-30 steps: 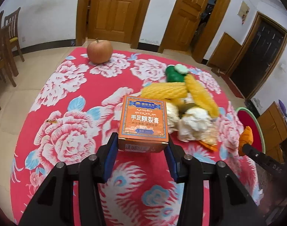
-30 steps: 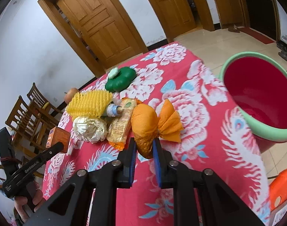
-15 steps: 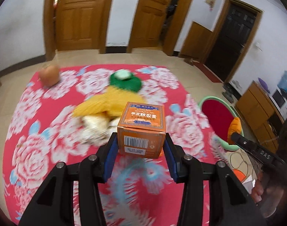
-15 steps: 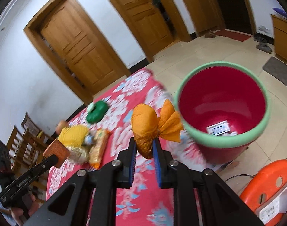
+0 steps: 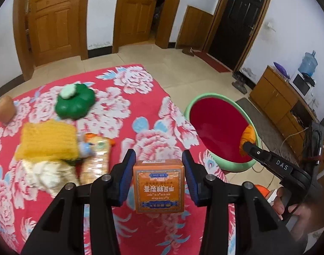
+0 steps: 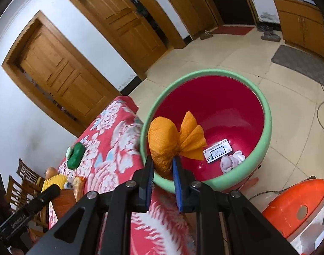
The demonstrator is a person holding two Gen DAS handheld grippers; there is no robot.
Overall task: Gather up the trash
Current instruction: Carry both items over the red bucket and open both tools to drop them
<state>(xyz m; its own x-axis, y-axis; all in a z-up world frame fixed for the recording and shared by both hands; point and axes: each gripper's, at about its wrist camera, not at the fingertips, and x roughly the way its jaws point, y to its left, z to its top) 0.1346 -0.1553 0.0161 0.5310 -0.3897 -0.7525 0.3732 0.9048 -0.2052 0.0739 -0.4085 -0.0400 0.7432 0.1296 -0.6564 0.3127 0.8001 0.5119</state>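
My left gripper [image 5: 158, 170] is shut on an orange carton box [image 5: 159, 186], held above the red floral table [image 5: 128, 114] near its right edge. My right gripper [image 6: 163, 167] is shut on an orange wrapper bundle [image 6: 164, 142], held over the near rim of the green bin with a red inside [image 6: 266, 131]; the bundle also shows in the left wrist view [image 5: 248, 136] at the bin's rim [image 5: 225, 166]. A white card [image 6: 218, 150] and a crumpled tissue [image 6: 231, 162] lie in the bin.
On the table lie a yellow foam net [image 5: 48, 140], a snack packet [image 5: 98, 159], crumpled white paper [image 5: 47, 174], a green lid-like object [image 5: 75, 102] and an apple [image 5: 4, 108]. An orange stool [image 6: 297, 208] stands beside the bin. Wooden chairs [image 6: 23, 180] stand behind the table.
Both grippers swung right toward the bin. The right gripper carried the orange bundle from over the table to over the bin's rim. The left gripper lifted the box off the table.
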